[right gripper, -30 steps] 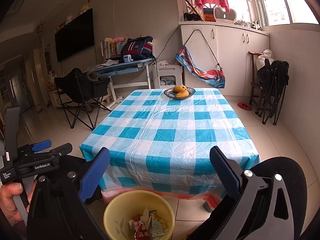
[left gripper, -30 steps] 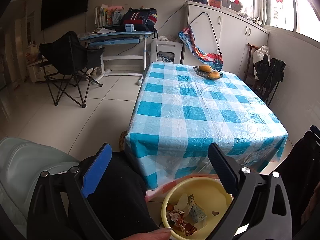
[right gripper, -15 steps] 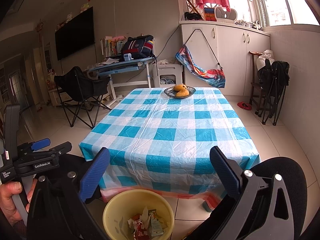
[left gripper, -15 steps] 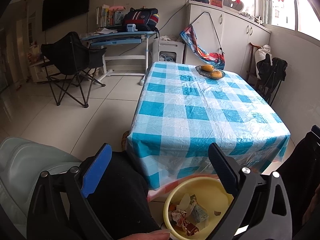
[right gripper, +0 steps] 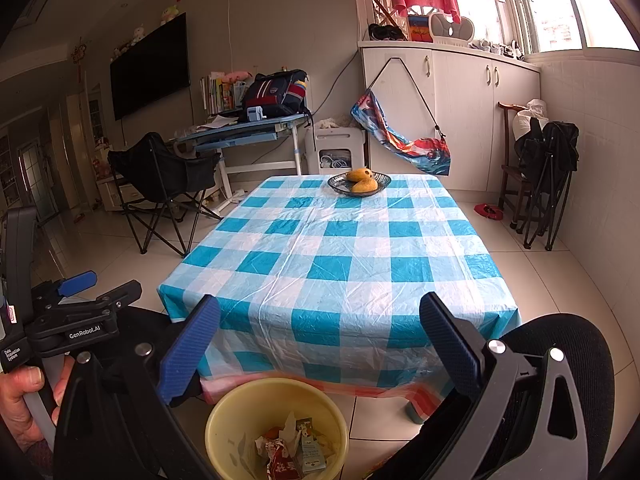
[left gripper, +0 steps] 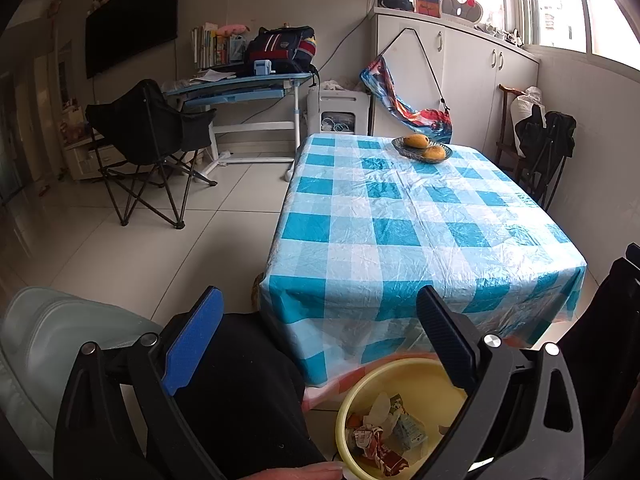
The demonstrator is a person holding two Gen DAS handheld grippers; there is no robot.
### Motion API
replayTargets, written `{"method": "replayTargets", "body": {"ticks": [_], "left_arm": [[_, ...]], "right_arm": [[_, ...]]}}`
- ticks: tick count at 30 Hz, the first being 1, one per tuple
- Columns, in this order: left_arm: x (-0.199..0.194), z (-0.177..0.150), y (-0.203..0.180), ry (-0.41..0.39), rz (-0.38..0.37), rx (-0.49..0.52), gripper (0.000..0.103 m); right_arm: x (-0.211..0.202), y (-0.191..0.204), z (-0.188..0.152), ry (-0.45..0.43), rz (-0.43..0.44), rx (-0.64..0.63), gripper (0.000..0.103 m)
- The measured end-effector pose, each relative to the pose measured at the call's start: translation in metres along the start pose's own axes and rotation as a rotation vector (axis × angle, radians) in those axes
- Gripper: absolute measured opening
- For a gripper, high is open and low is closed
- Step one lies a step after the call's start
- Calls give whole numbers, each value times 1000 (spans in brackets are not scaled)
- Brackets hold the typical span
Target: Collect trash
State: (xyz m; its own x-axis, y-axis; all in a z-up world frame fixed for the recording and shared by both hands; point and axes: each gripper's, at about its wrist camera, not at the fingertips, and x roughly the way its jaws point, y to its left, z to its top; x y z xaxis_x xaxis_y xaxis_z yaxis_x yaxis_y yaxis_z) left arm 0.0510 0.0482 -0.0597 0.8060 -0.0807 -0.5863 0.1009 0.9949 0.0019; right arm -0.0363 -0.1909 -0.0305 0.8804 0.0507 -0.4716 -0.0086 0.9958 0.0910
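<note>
Both grippers, left gripper (left gripper: pixel 320 336) and right gripper (right gripper: pixel 320 344), have jaws spread and empty. Trash (right gripper: pixel 294 450) sits in the yellow bin (right gripper: pixel 276 392) below the table (right gripper: pixel 340 248) edge (only a fruit bowl (right gripper: pixel 359 182) on top). Collecting looks done; next, scan for leftovers.
</note>
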Motion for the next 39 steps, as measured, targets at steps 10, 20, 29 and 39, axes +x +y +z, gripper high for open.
{"method": "replayTargets", "body": {"ticks": [10, 20, 29, 39], "left_arm": [[0, 1, 0, 0, 6, 4, 94], [1, 2, 2, -1, 13, 8, 94], [2, 3, 4, -4, 31, 20, 94], [-1, 3, 3, -10, 34, 29, 96]], "right_arm": [[0, 0, -2, 4, -1, -2, 96], [0, -1, -2, 4, -1, -2, 96], [0, 0, -1, 5, 0, -2, 96], [0, -1, 0, 6, 0, -3, 96]]}}
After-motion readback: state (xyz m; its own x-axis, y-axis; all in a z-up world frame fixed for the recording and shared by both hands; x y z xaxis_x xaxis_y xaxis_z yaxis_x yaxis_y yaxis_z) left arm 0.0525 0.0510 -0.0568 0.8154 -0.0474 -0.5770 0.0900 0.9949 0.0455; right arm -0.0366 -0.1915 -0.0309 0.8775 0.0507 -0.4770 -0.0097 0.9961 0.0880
